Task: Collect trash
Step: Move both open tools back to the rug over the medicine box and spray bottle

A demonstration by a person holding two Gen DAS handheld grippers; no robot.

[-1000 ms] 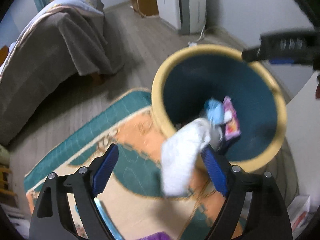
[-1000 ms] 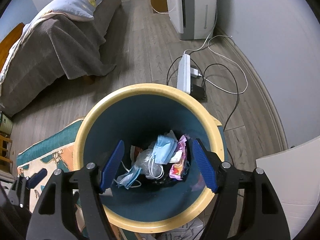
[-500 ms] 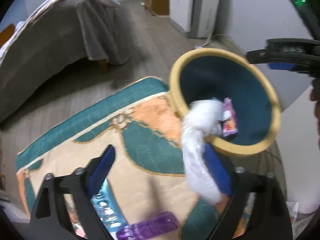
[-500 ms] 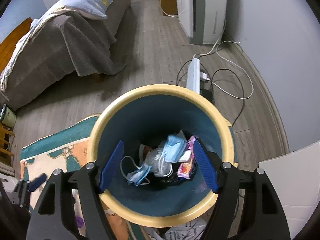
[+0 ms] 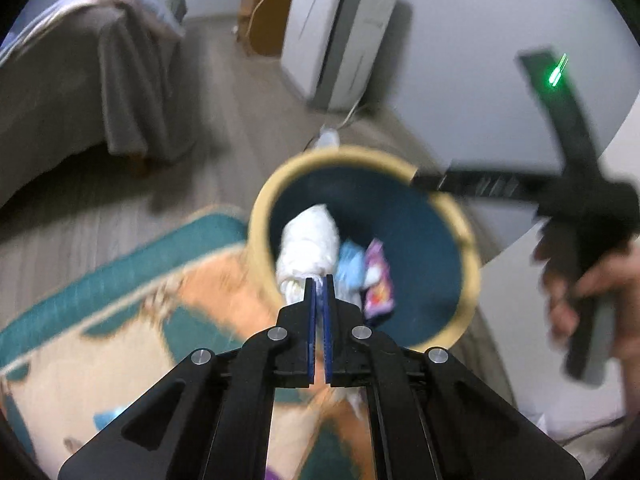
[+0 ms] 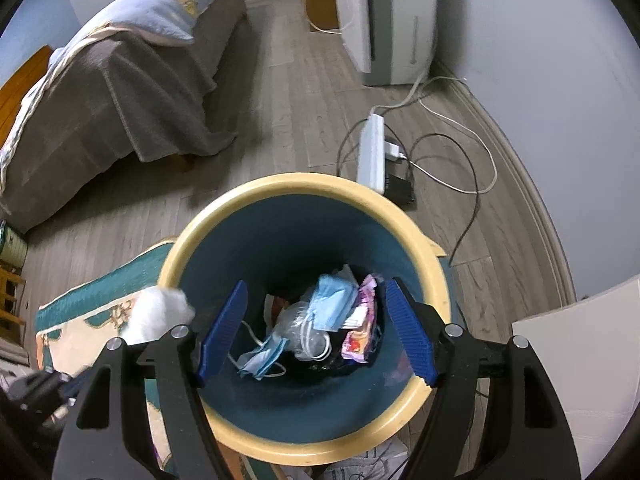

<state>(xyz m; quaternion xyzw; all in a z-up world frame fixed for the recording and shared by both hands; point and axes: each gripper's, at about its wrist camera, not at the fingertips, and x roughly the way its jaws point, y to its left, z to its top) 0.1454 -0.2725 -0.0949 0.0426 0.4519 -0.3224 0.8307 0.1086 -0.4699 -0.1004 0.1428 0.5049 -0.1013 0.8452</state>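
Note:
A yellow-rimmed bin with a blue inside (image 5: 472, 264) (image 6: 304, 184) stands on the floor by the rug. It holds blue face masks (image 6: 332, 304), a clear bag and a purple wrapper (image 6: 362, 328). My left gripper (image 5: 319, 280) is shut on a white crumpled tissue (image 5: 308, 244), held at the bin's near rim; the tissue also shows in the right wrist view (image 6: 158, 314) just outside the rim. My right gripper (image 6: 316, 332) is open and empty, hovering over the bin's mouth.
A teal, orange and cream rug (image 5: 120, 312) lies left of the bin. A bed with a grey blanket (image 6: 104, 92) is at the far left. A white appliance (image 6: 388, 20), a power strip (image 6: 370, 152) and cables lie beyond the bin. A white panel (image 6: 580, 360) stands at right.
My left gripper has closed on the white tissue and swung toward the bin, so the tissue now hangs at the rim. The right gripper stays open over the bin.

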